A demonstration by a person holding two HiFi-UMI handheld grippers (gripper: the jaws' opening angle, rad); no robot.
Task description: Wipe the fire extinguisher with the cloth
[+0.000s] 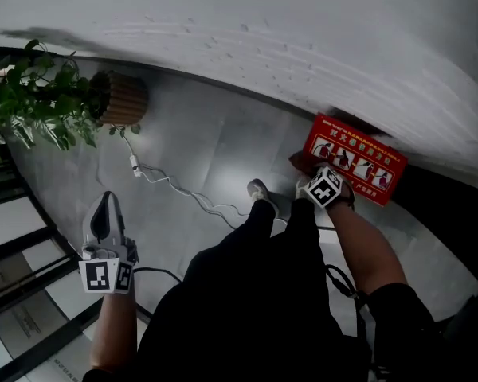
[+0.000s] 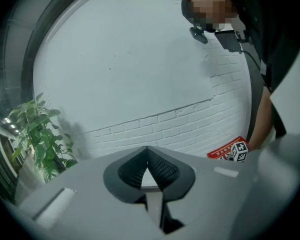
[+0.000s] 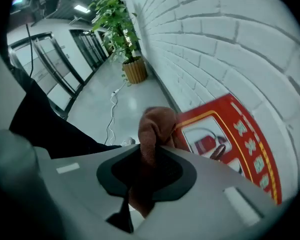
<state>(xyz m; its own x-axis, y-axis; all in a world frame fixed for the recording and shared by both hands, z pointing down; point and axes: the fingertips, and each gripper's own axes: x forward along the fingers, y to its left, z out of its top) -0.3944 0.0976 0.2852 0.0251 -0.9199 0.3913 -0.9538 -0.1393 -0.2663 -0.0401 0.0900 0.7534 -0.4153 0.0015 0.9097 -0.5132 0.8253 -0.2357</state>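
A red fire extinguisher box (image 1: 352,158) stands on the floor against the white brick wall. Through its window in the right gripper view I see the red extinguisher (image 3: 204,144) inside the box (image 3: 245,149). My right gripper (image 1: 309,177) points steeply down just in front of the box, shut on a brown cloth (image 3: 152,129) that bunches out past the jaw tips. In the head view the cloth (image 1: 299,163) touches the box's left corner. My left gripper (image 1: 106,197) is far to the left over the floor, jaws shut with nothing in them (image 2: 147,150).
A potted plant (image 1: 36,102) in a wicker pot (image 1: 124,98) stands by the wall at left. A white cable (image 1: 175,186) trails across the grey floor. Glass doors (image 1: 16,253) lie at lower left. My shoe (image 1: 260,190) is beside the box.
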